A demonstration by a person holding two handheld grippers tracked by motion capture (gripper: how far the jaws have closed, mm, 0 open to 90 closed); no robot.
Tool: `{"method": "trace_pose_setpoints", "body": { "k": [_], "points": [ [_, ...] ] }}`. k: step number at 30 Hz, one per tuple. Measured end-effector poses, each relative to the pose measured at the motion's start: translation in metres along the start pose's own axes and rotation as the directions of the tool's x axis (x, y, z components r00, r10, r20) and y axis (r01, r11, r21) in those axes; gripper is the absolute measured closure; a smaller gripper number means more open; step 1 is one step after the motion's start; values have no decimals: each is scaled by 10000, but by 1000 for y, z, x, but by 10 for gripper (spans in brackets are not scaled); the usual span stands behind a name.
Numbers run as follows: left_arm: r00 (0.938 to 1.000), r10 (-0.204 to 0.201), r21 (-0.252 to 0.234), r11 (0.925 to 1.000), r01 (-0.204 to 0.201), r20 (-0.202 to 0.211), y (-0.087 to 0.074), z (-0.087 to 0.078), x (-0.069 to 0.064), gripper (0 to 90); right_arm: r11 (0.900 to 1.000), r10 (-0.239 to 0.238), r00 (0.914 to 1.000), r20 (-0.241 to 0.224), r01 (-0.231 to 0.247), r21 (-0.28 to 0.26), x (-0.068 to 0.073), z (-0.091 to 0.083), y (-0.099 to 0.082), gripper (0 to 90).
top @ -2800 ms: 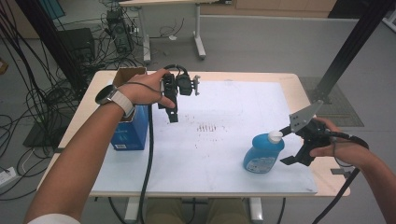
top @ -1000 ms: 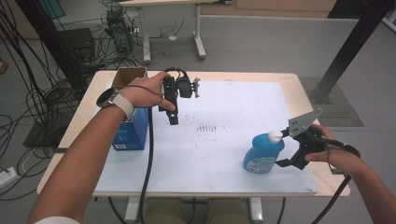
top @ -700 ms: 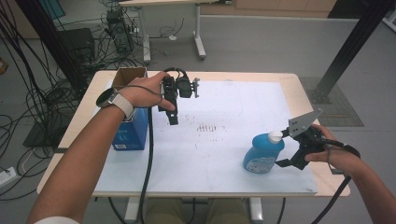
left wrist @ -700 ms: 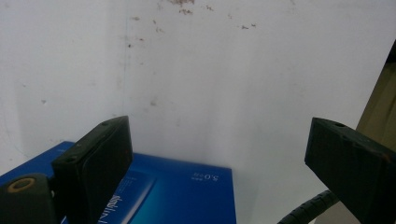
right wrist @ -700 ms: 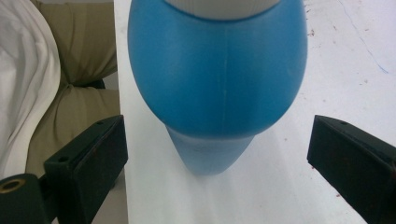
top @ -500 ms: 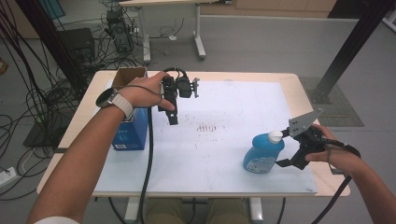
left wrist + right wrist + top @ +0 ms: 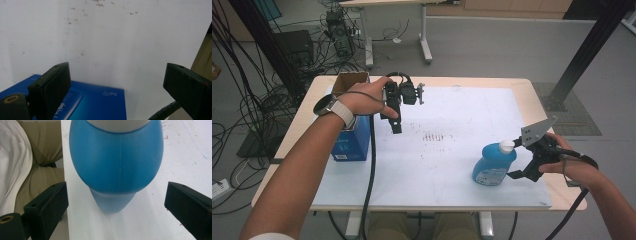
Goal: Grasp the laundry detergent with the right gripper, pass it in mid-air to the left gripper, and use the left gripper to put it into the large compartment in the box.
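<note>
Two hands are working over a table (image 7: 522, 90) with a white sheet (image 7: 452, 150) on top.

At the left of the high view, a blue box (image 7: 352, 145) is lying on the sheet, near the table's left edge. A small brown cardboard box (image 7: 349, 82) is sitting just behind it, higher in the frame. The left hand (image 7: 364, 100) is wearing a watch (image 7: 326, 106) and is holding the left gripper (image 7: 396, 122) in the upper middle of the frame, beside the blue box. A black cable (image 7: 371, 165) is hanging down from it toward the bottom edge. In the left gripper view, the two black jaws are standing far apart with nothing between them. The blue box (image 7: 95, 102) is showing low in that frame, near the left jaw, and the white sheet (image 7: 112, 37) is spreading across the top.

Moving right in the high view, little dark marks (image 7: 437, 136) are dotting the middle of the sheet.

At the lower right, a blue bottle (image 7: 493, 164) with a white cap (image 7: 506, 146) is standing upright on the sheet. The right hand (image 7: 569, 162) is holding the right gripper (image 7: 524, 159) just beside it. In the right gripper view, the blue bottle (image 7: 117, 162) is sitting in the middle of the frame, between the two jaws. The jaws are spread wide and are not touching it. Tan trousers (image 7: 42, 147) are showing at the left of that frame.
</note>
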State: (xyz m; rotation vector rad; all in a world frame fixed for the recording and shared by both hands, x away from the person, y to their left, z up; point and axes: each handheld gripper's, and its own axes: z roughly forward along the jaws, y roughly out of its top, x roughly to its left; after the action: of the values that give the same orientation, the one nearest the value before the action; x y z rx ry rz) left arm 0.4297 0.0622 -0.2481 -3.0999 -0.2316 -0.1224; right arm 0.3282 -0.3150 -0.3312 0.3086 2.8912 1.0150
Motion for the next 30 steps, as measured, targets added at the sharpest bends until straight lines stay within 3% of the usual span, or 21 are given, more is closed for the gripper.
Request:
{"method": "trace_pose_setpoints", "body": {
  "k": [30],
  "points": [
    [10000,-38,-3,10000,38,25,-1,-1,0,81,10000,31,10000,7,-31,37,0,-1,0,52]
  ]
}}
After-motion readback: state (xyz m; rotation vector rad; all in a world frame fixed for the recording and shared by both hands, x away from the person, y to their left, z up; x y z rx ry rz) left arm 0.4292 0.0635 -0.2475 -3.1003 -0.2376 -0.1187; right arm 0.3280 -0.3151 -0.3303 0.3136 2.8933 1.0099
